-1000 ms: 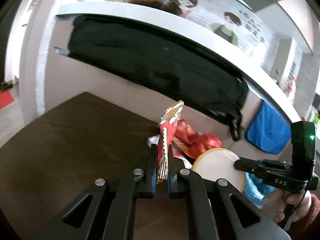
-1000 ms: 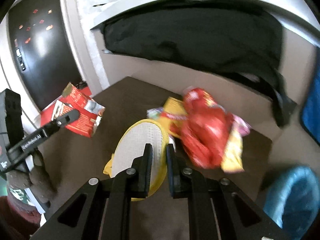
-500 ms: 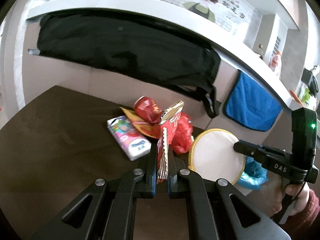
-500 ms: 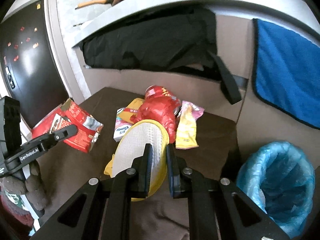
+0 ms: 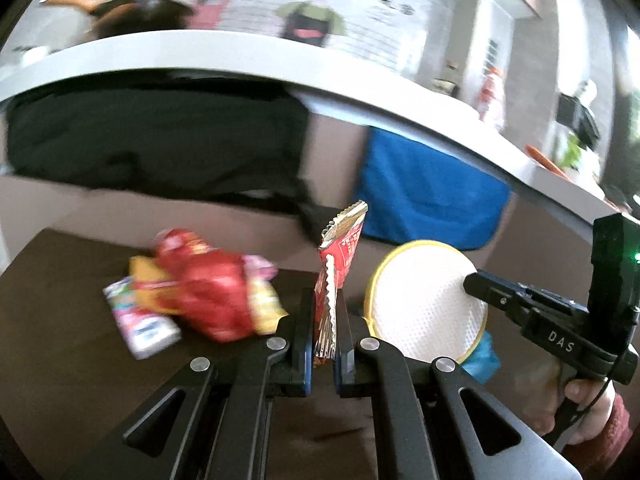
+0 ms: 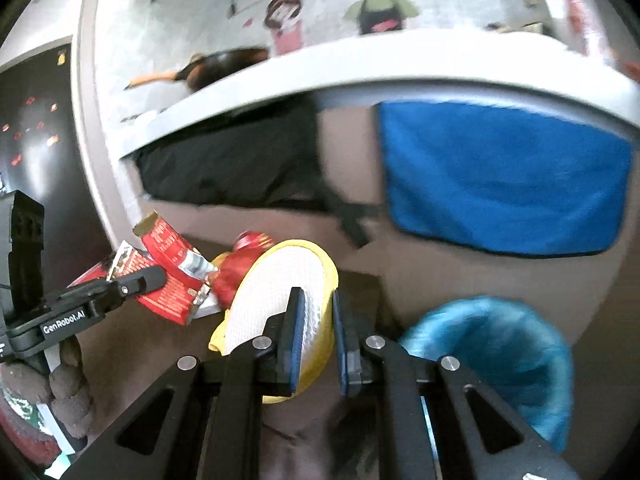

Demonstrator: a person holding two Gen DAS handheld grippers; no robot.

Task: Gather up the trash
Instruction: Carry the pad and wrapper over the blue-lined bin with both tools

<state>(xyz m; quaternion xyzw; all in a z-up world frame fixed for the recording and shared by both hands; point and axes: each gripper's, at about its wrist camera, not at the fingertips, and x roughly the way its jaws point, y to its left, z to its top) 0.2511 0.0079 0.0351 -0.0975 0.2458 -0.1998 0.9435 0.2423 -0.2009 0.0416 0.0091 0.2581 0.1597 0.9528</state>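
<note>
Left gripper [image 5: 323,320] clamped on crinkly red foil snack wrapper [image 5: 338,264], held upright above dark brown worktop [image 5: 60,320]. Right gripper [image 6: 316,320] pinched yellow-rimmed white mesh pad [image 6: 280,292] at edge. Both looked light, floppy; grip seams. Blue-lined trash bin [image 6: 500,360] just beside.

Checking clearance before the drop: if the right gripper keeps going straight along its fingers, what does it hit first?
Probably the brown wall panel under the counter. The right gripper, shut on the yellow-rimmed white pad, points left of the blue-lined trash bin. Depth is unclear.
</note>
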